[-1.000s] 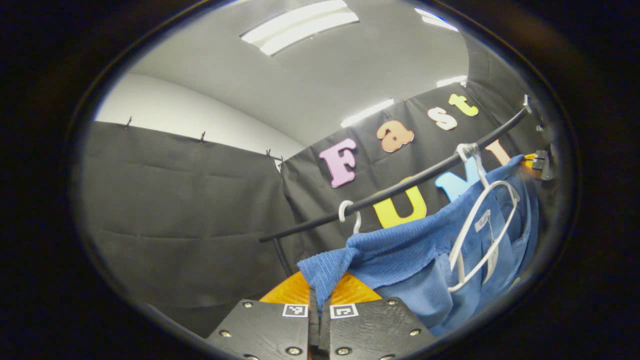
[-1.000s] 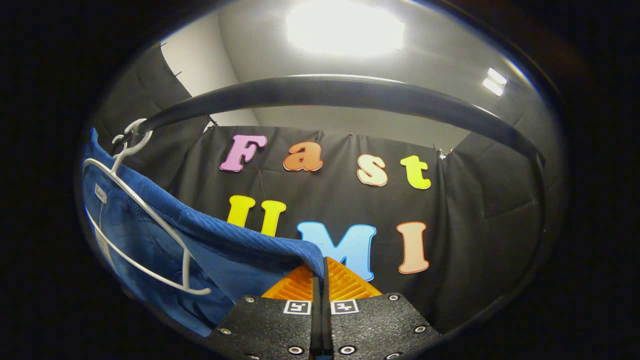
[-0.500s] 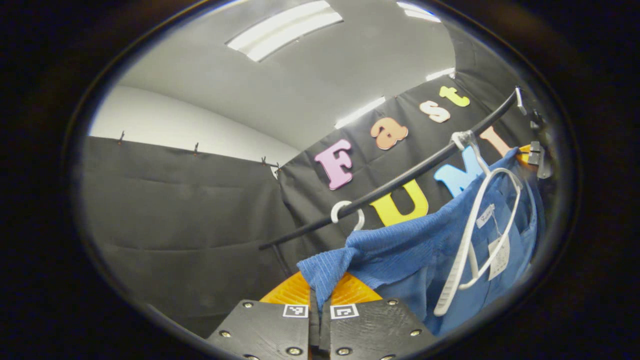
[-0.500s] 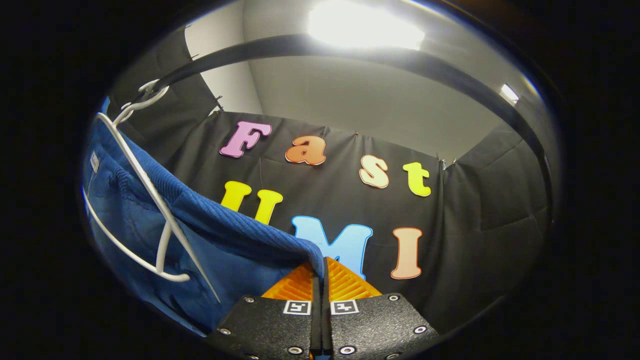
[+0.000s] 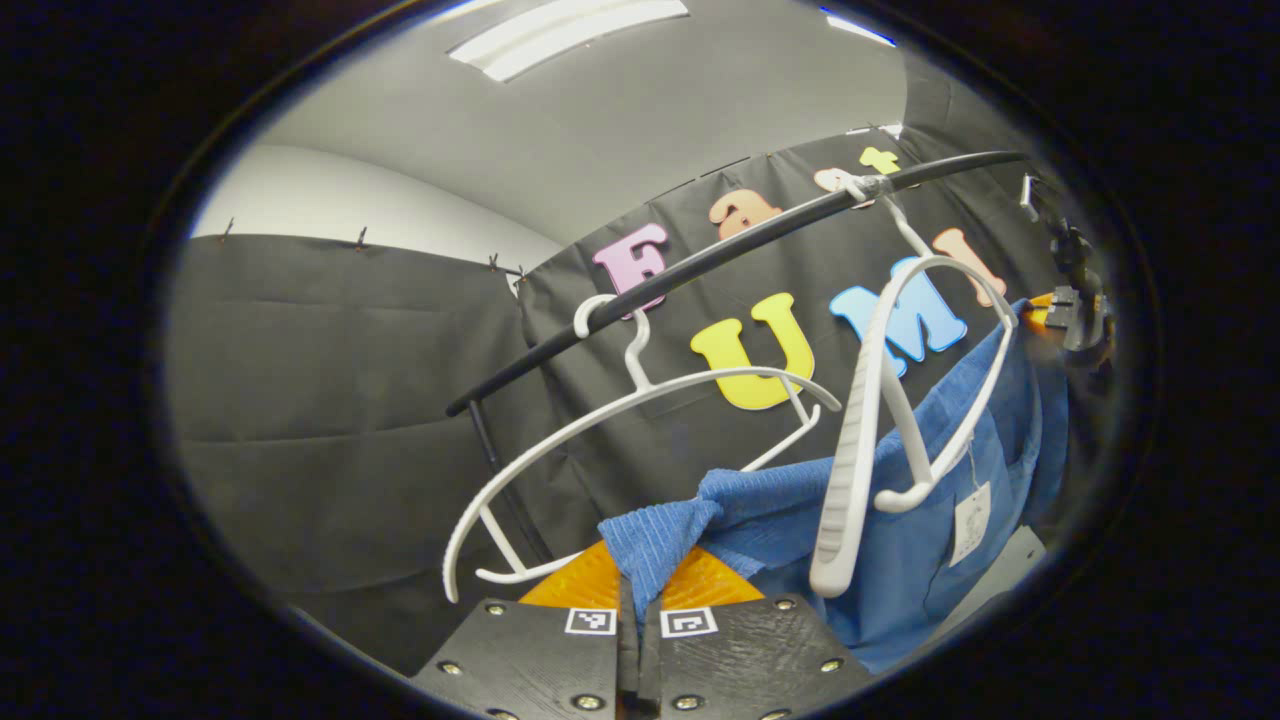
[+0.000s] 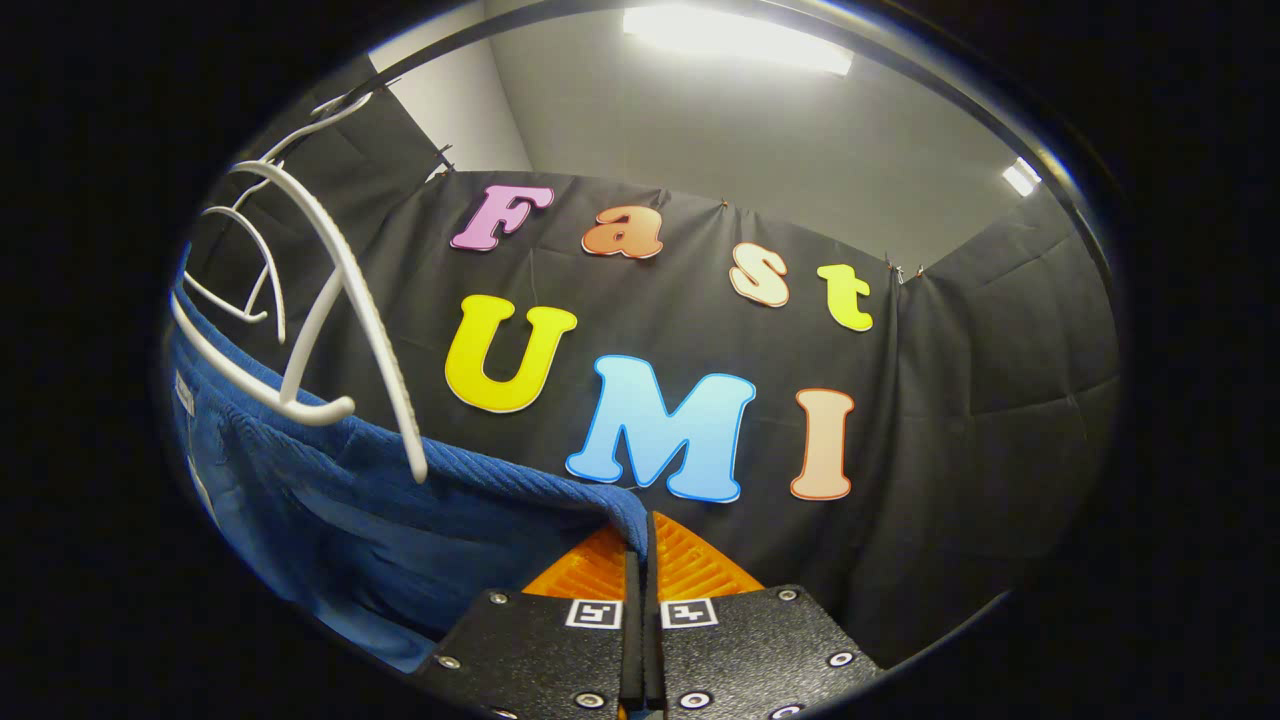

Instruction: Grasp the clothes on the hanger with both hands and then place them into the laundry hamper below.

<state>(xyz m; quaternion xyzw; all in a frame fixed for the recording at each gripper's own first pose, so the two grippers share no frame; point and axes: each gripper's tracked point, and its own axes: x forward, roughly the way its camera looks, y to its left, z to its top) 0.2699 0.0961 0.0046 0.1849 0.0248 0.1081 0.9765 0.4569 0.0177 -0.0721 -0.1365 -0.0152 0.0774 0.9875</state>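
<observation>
The blue ribbed garment [image 5: 900, 520] hangs stretched between both grippers. My left gripper [image 5: 640, 572] is shut on one corner of its waistband. In the right gripper view, my right gripper [image 6: 641, 535] is shut on the other corner of the garment [image 6: 380, 500]. The white hanger [image 5: 875, 400] dangles tilted from the black rail [image 5: 700, 265], above the cloth and largely out of it. The same hanger [image 6: 340, 290] sits at the upper left in the right gripper view. The right gripper [image 5: 1070, 315] also appears far off in the left gripper view.
A second, bare white hanger [image 5: 620, 420] hangs on the rail to the left of the garment, close above my left gripper. Black cloth walls close in the booth behind and on both sides.
Both grippers have dropped with the garment, and the rail now sits higher in both views. The garment has slid down off the hanger, which has swung free. The bare hanger came fully into view.
</observation>
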